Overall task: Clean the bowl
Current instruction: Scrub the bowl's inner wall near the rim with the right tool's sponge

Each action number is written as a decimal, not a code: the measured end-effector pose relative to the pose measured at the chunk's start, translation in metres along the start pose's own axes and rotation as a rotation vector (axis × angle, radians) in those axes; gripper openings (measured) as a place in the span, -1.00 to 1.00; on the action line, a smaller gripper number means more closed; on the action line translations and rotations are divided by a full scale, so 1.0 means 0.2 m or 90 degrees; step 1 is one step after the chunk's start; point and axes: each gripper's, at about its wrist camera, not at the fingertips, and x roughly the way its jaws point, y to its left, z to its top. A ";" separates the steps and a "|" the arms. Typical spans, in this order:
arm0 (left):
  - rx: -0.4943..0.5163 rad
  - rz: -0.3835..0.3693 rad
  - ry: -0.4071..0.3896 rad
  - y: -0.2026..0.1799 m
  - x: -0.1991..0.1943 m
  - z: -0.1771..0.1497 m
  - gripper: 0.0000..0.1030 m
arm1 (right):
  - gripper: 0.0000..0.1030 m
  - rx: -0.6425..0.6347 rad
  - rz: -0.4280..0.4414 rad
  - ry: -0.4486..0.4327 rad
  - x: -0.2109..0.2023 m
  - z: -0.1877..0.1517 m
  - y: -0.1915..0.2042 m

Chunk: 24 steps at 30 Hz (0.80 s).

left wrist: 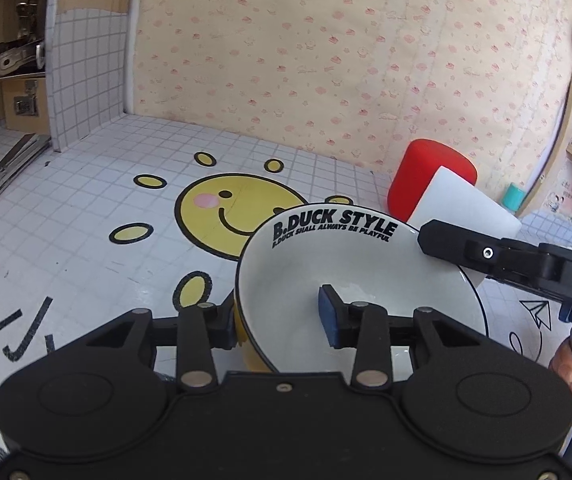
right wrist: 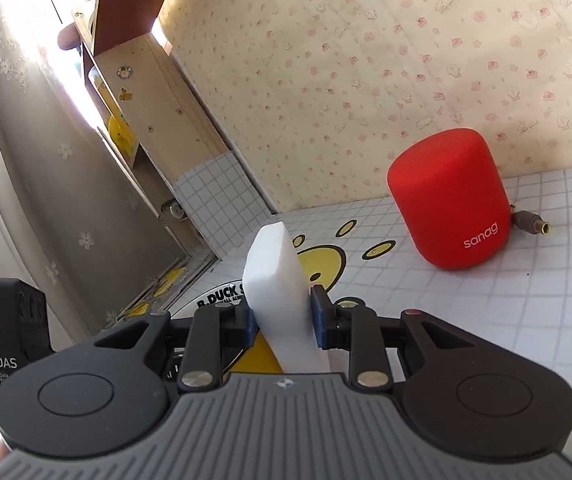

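The bowl (left wrist: 349,276), white inside and yellow outside with "B.DUCK STYLE" printed under its black rim, sits tilted toward the camera near the front of the tiled counter (left wrist: 86,248). The left claw (left wrist: 282,320) straddles its near wall, one pad inside and one outside. The outer pad sits at the wall, but the inner one stands clear of it, so this is a loose straddle, not a firm pinch.

The right claw (right wrist: 282,320) is clamped narrowly on a white sponge block (right wrist: 276,280), held at the bowl's far right rim, not yet down inside.

The interior looks pale with a faint wet sheen near the bottom; no clear dirt can be made out. Judging by this, wiping is barely begun or about to begin, and most of the scrubbing remains.

A red speaker (right wrist: 449,200) stands behind the bowl, near the papered wall, close to the sponge. The counter to the left, with a printed smiling sun (left wrist: 222,216), is open; a tiled side wall closes the far left.
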 end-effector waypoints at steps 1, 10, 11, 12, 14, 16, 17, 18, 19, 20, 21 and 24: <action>0.011 -0.007 -0.003 0.01 0.00 0.02 -0.21 | -0.42 -0.004 -0.003 0.000 0.00 0.00 0.01; 0.067 -0.065 0.011 0.04 0.08 0.13 0.22 | -0.40 -0.028 -0.020 -0.001 0.00 0.00 0.03; 0.048 -0.069 0.022 0.05 0.09 0.12 0.00 | -0.40 -0.028 -0.020 -0.002 0.00 0.00 0.03; 0.029 -0.073 0.033 0.07 0.10 0.12 -0.21 | -0.40 -0.029 -0.022 -0.003 0.00 0.00 0.03; 0.009 -0.067 0.032 0.07 0.09 0.09 -0.28 | -0.40 -0.033 -0.023 -0.006 0.00 0.00 0.03; -0.012 -0.055 0.023 0.07 0.08 0.06 -0.32 | -0.42 -0.035 -0.022 -0.008 0.00 0.00 0.03; -0.026 -0.051 0.019 0.07 0.07 0.05 -0.38 | -0.43 -0.035 -0.022 -0.009 0.00 0.00 0.03; -0.045 -0.045 0.014 0.07 0.06 0.03 -0.40 | -0.44 -0.035 -0.022 -0.011 0.01 0.00 0.03; -0.051 -0.037 0.010 0.06 0.04 0.01 -0.40 | -0.44 -0.034 -0.022 -0.012 0.01 0.01 0.03; -0.050 -0.027 0.007 0.05 0.03 0.00 -0.40 | -0.44 -0.033 -0.021 -0.010 0.02 0.01 0.03; -0.048 -0.016 0.005 0.03 0.01 -0.02 -0.40 | -0.44 -0.034 -0.021 -0.009 0.03 0.02 0.03; -0.069 -0.003 0.006 0.01 -0.03 -0.05 -0.39 | -0.44 -0.039 -0.014 -0.002 0.06 0.05 0.04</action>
